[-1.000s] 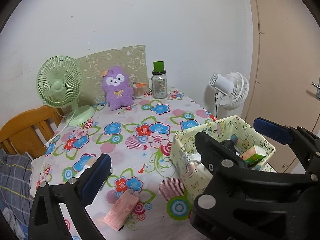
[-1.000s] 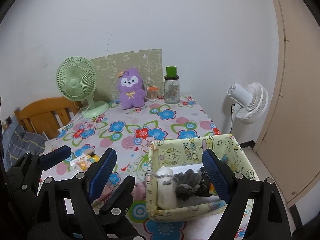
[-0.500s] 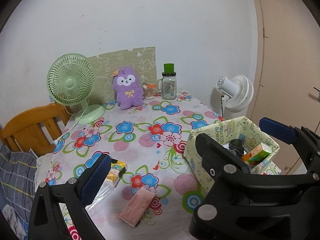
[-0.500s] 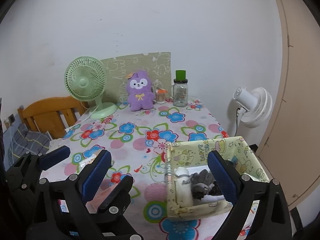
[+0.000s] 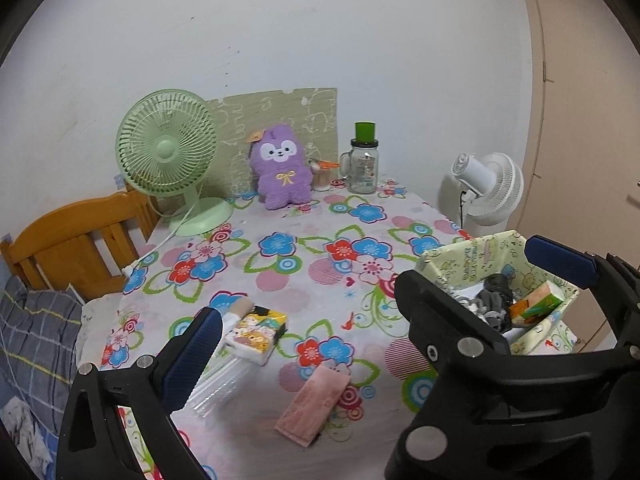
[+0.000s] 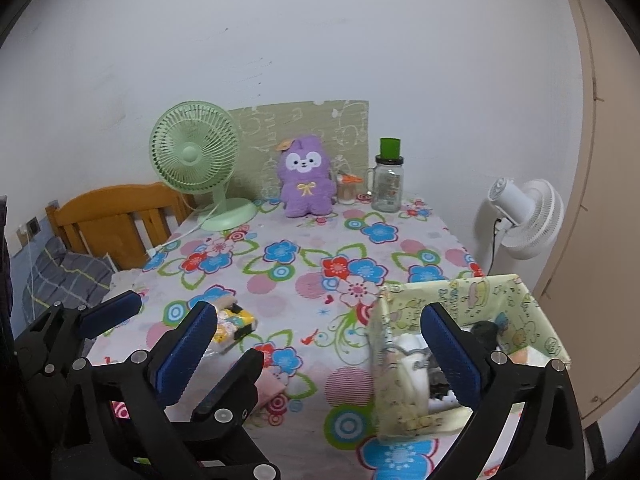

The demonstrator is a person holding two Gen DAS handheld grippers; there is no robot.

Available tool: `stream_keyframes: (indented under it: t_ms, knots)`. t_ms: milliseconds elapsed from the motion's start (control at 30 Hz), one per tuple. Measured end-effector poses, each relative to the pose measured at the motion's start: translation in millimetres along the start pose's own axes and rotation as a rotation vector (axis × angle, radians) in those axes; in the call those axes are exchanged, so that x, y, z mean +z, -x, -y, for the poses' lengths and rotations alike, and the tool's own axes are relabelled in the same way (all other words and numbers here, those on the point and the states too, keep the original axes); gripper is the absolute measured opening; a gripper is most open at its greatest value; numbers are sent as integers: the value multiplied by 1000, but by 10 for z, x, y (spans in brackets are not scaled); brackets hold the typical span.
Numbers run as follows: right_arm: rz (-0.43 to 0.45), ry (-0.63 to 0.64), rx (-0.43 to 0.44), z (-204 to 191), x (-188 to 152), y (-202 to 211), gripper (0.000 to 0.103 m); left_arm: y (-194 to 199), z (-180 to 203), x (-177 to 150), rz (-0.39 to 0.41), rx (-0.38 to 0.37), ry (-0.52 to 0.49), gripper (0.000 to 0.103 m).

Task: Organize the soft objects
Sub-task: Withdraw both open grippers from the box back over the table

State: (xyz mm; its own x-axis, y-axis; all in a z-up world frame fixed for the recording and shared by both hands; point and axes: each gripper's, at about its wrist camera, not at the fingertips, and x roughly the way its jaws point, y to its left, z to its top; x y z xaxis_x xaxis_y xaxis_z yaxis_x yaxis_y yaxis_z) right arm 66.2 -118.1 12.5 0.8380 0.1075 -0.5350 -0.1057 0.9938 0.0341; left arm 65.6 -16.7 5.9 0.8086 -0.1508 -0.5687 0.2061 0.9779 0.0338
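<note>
My right jaws are opening, empty; left jaws gape empty; pink towel (image 5: 313, 407) lies between the left jaws, nearer that hand, long axis slanting up-right.

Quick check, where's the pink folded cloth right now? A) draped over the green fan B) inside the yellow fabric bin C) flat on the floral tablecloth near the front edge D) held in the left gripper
C: the pink folded cloth lies flat on the floral tablecloth, left of the yellow fabric bin and untouched by either gripper.
</note>
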Motion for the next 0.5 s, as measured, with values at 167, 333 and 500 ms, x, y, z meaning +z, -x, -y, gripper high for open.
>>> stream_keyframes:
  t_ms: [167,333,500]
  knots:
    - [-20,3,26,-112,-17,-79,103,-19,-143,-35,-7,10,10,103]
    - [-22,19,23,-246,-65,-164,103,-66,-269,-92,-14,28,4,103]
    - [-43,24,39,-362,-105,-294,103,-149,-421,-168,-41,33,24,103]
